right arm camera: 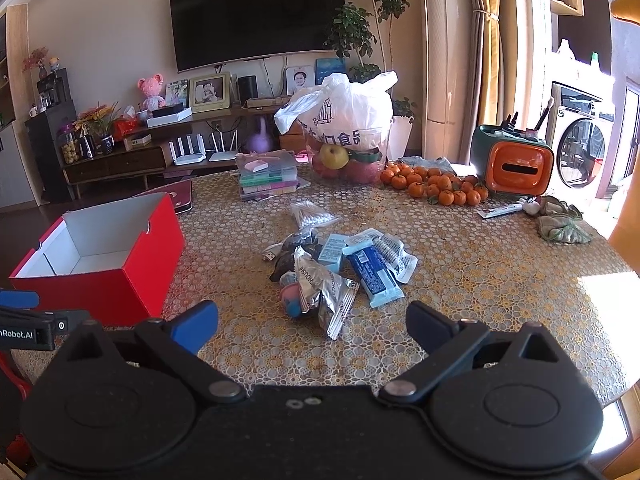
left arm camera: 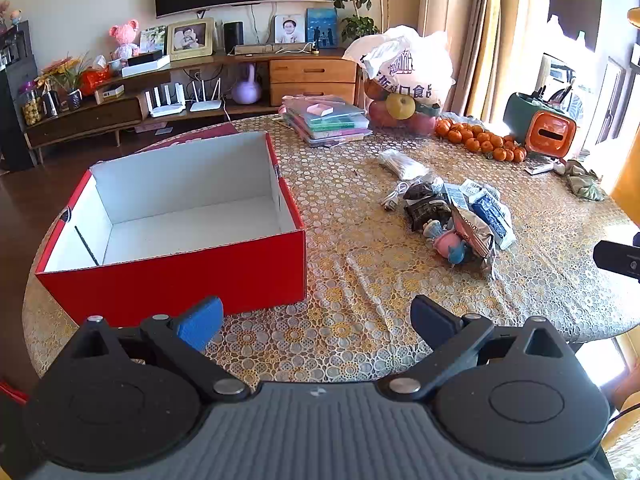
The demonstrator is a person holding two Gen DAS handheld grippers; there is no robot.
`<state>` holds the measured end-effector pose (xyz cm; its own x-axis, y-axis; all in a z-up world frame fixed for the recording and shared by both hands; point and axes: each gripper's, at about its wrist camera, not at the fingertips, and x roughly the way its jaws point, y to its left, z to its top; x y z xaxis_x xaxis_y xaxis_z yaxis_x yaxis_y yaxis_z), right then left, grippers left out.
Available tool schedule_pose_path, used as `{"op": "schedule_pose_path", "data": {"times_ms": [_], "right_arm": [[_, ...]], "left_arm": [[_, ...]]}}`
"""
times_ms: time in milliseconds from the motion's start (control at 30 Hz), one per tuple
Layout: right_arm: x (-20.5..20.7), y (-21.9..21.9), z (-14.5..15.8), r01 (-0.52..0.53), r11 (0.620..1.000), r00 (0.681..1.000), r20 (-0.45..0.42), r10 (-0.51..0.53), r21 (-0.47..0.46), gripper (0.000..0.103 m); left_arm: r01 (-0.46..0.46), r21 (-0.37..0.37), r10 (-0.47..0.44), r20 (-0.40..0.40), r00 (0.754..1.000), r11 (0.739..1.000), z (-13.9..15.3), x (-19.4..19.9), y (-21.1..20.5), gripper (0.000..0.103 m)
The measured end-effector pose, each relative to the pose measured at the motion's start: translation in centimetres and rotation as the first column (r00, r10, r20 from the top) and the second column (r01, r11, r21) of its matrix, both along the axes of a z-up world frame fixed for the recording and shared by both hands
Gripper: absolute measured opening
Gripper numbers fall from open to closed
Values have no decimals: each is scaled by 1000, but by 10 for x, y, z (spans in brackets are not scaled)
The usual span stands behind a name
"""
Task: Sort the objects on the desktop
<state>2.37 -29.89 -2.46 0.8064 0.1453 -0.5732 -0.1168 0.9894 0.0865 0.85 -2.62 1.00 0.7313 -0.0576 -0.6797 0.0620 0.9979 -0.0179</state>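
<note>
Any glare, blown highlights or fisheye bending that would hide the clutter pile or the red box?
Left wrist view: window side blown out, red box and clutter pile evenly lit, sharp. Right wrist view: blown sun patch on the table, pile clear; straight lines bow at edges.

You have a box (left arm camera: 176, 276) that is red outside and white inside, on a worktop (left arm camera: 360, 320) covered in a yellow and white lace flower pattern. Your tongs (left arm camera: 316, 320) have blue pads. Nearby lie silver (right arm camera: 328, 292) and blue packets (right arm camera: 372, 276), orange tangerines (right arm camera: 436, 188) and a white bag (right arm camera: 344, 112).
</note>
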Motion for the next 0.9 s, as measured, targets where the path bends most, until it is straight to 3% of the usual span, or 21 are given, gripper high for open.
{"op": "schedule_pose_path", "data": {"times_ms": [567,900], "right_arm": [[16,-17,-9,8,1000,1000,-7,-8,1,101],[35,-27,-20,0,1000,1000,-24,-1,-22,100]], "left_arm": [[52,-1,-52,2,999,999,-1,23,-25,101],[146,-2,-146,13,989,989,-10,46,-61,101]]}}
